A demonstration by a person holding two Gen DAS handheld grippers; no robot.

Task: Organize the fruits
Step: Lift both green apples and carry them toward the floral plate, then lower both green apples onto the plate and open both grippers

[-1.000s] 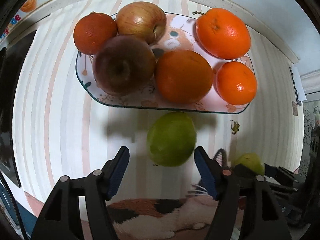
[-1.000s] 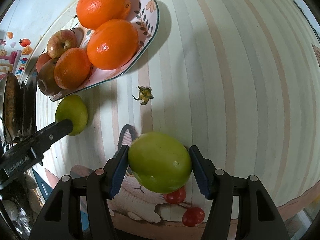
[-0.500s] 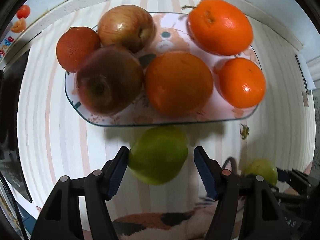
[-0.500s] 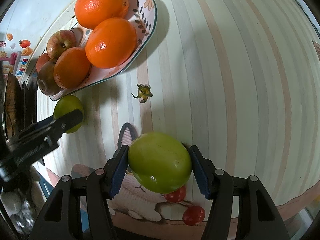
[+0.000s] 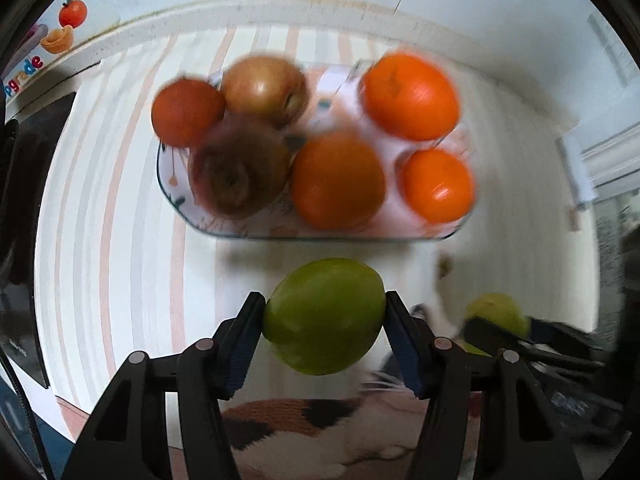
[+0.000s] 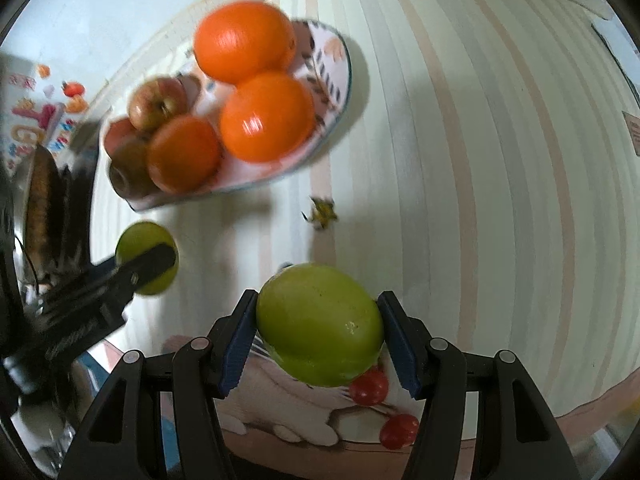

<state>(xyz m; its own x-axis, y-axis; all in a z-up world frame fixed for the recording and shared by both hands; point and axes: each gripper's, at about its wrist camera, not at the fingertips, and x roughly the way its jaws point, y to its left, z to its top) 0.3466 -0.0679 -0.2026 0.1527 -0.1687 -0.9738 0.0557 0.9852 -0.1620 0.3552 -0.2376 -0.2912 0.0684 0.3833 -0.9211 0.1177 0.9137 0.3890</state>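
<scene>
Green fruit [image 5: 324, 316] clamped in left gripper [image 5: 324, 332], second green fruit [image 6: 318, 330] in right gripper [image 6: 318, 336]; next, place both onto plate [image 5: 180, 204], frame centre.

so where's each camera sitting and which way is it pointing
Left wrist: on the left gripper, looking along its fingers over a green fruit to the plate.
Right wrist: on the right gripper, facing left across the table, gripping its own green fruit; the left gripper shows at left.
Shared: the plate, both green fruits.
</scene>
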